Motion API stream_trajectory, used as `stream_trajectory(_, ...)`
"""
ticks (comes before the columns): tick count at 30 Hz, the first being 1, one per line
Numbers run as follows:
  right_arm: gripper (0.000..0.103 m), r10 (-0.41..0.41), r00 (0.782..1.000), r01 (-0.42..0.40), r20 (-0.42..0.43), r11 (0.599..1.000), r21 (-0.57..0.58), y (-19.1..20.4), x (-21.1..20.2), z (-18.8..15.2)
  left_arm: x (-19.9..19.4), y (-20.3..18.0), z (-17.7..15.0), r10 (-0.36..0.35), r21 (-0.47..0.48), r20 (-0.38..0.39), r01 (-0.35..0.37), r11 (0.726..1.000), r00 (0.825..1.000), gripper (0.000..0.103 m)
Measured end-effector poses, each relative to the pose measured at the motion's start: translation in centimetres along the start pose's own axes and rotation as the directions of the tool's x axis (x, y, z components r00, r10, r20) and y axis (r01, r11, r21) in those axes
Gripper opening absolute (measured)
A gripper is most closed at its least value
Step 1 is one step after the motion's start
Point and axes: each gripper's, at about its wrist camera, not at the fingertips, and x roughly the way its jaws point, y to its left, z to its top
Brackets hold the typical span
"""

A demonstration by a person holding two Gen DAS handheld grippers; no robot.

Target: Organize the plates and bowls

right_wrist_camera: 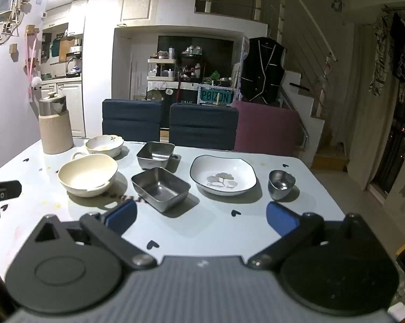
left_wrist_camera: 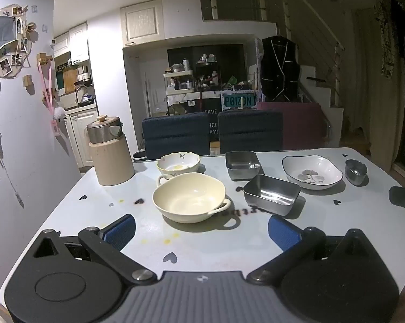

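Both grippers hover low over the near edge of a white table [left_wrist_camera: 67, 210], jaws spread wide & holding nothing. Left gripper [left_wrist_camera: 201, 231] points at the cream two-handled bowl [left_wrist_camera: 189, 200], which sits centre frame just beyond its blue pads, not touching. Behind it, touching or nearly so, a scalloped floral bowl [left_wrist_camera: 178, 163]. Right gripper [right_wrist_camera: 201, 216] faces a rectangular steel tray [right_wrist_camera: 160, 188] just past its left pad; a second steel tray [right_wrist_camera: 156, 154] lies behind. To centre-right of that view: white leaf-print plate [right_wrist_camera: 223, 174], then a small steel cup [right_wrist_camera: 281, 183], apart from the pads. A beige thermal jug [left_wrist_camera: 109, 150] stands upper left of the table. Each gripper's black tip pokes in at the other view's edge, mostly cut off. The plate's lettering is too small to read.
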Motion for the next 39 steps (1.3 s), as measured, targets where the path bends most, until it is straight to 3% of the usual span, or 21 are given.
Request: stream_trajectory(39,0.103,-0.009,1.0,0.009,-0.008,1.0,-0.006,0.13,0.01,-0.05,0.0,0.02,0.01,-0.004,-0.007,-0.005,0.004,1.0,1.0,0.103)
